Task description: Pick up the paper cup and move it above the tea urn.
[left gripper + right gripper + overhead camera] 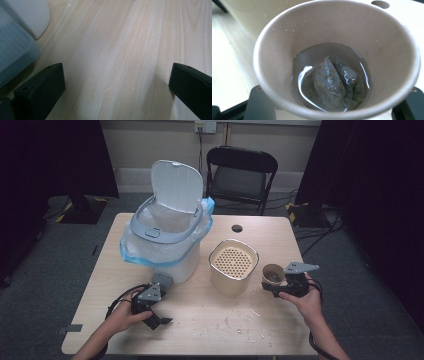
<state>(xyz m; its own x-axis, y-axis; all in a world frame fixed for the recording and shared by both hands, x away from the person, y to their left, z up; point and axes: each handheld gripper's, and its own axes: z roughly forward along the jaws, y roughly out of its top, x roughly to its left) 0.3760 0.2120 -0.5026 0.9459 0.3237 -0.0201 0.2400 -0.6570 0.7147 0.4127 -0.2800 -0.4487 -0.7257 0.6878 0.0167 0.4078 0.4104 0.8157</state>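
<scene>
Brown paper makes up the cup that the right gripper grasps at the right side of the table in the high view. The cup stands upright just right of a cream strainer pot with a perforated insert, near it but apart. The left gripper rests low near the front left of the table, its jaws spread with nothing between them. Behind it stands a white bin with its lid raised and a blue-edged plastic liner folded over the rim. Small crumbs lie scattered on the wood toward the front. A black folding chair stands beyond the far edge of the table.

In the left gripper view, the two black jaws stand wide apart over bare pale wood, holding nothing. A corner of the bin's white base and a grey-blue ribbed pedal show at the upper left.

In the right gripper view, the cup sits between the two black jaws, which press on it from both sides at the bottom corners. Inside, a wet tea bag lies in a shallow pool of dark liquid at the bottom, and water drops cling to the inner wall. The pot's cream wall rises just behind the cup.
</scene>
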